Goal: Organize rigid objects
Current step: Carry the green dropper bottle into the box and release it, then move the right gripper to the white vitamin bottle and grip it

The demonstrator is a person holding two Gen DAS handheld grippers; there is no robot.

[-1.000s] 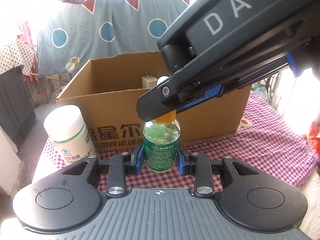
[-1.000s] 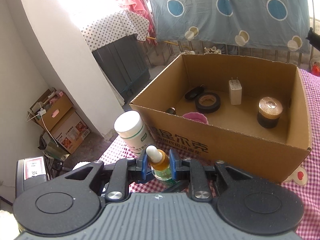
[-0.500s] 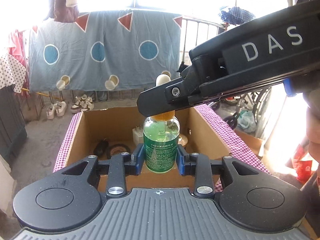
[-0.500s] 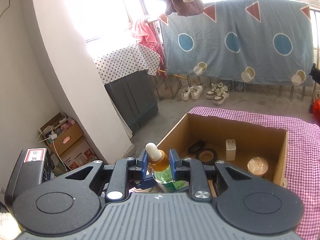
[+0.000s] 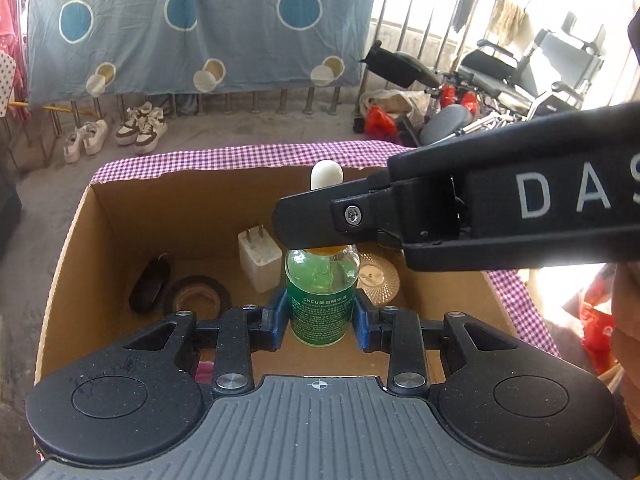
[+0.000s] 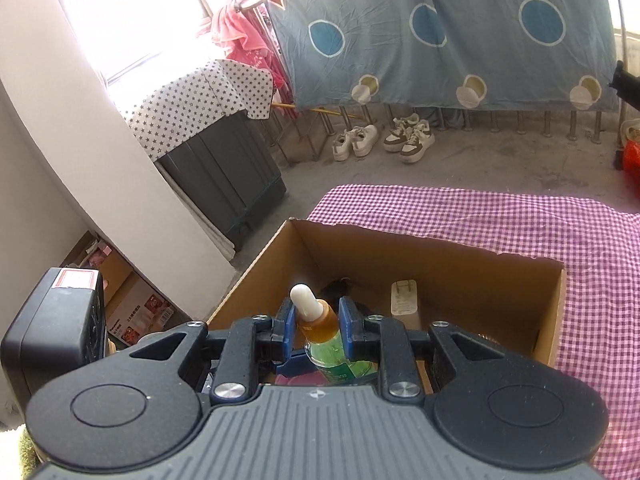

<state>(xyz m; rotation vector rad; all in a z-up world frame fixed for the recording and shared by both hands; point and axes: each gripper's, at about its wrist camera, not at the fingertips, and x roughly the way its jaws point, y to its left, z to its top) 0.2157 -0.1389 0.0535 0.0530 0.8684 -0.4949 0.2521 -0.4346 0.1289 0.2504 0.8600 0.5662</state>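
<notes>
A green dropper bottle (image 5: 321,304) with an amber collar and white rubber bulb hangs upright over the open cardboard box (image 5: 64,248). My left gripper (image 5: 320,316) is shut on the bottle's body. My right gripper (image 6: 316,326) is shut on the amber collar of the dropper bottle (image 6: 320,320) just under the bulb. In the left wrist view the right gripper's black finger (image 5: 360,220) crosses in front of the bottle neck. Inside the box lie a white plug adapter (image 5: 259,258), a roll of black tape (image 5: 196,296), a small dark object (image 5: 150,282) and a gold-lidded jar (image 5: 378,278).
The box stands on a purple checked tablecloth (image 6: 540,232). Something pink (image 5: 204,370) shows at the box's near side. Beyond the table are shoes (image 5: 140,128) on the floor, a blue hanging sheet (image 5: 200,20) and a dark cabinet (image 6: 224,172).
Both grippers carried the bottle up from in front of the box, forward over its rim to above its inside. The white jar beside the box has left view.
</notes>
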